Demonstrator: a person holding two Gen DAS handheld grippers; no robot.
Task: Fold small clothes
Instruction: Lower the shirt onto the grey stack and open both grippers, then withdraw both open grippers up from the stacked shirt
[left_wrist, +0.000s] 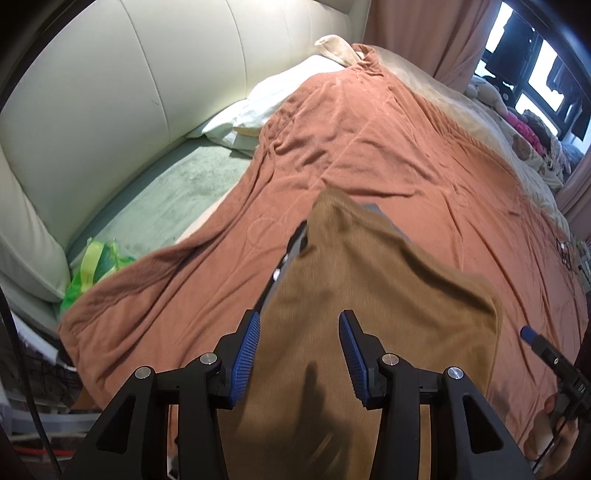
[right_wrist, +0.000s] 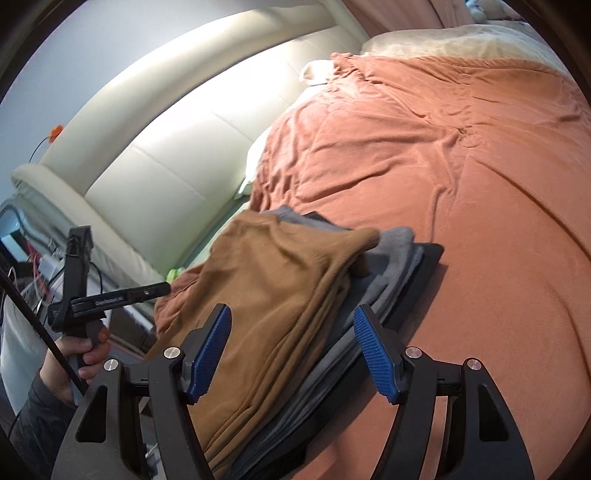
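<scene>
Room: a bedroom, with a bed spread with a rumpled rust-orange fleece blanket (left_wrist: 369, 155) and a padded cream leather headboard (left_wrist: 122, 85) along one side.
Folded garment: a tan-brown soft knit garment (right_wrist: 273, 295), folded flat, lies as the top layer of a stack on the orange blanket, near the bed's edge.
Stack beneath: folded grey garments (right_wrist: 399, 243) stick out from under the brown one, and a dark flat piece (right_wrist: 432, 254) lies at the bottom, its corner showing past them.
Left gripper: the left gripper (left_wrist: 297, 350) hangs over the brown garment, blue ribbed pads (left_wrist: 245, 354) spread apart, nothing pinched between them; the cloth lies below the gap.
Right gripper: the right gripper (right_wrist: 291, 354) stands over the near edge of the stack, pads wide apart; whether its left pad brushes the cloth cannot be told.
Hands: in the right wrist view, a hand (right_wrist: 74, 358) in a dark grey sleeve grips the left tool's handle.
Farther off: pale cream pillows (left_wrist: 258, 107) by the headboard, a green sheet (left_wrist: 177, 192) beside the blanket, and a crumpled green-yellow cloth (left_wrist: 96, 266).
Far side: pink curtains (left_wrist: 443, 33) and a window (left_wrist: 535, 66).
</scene>
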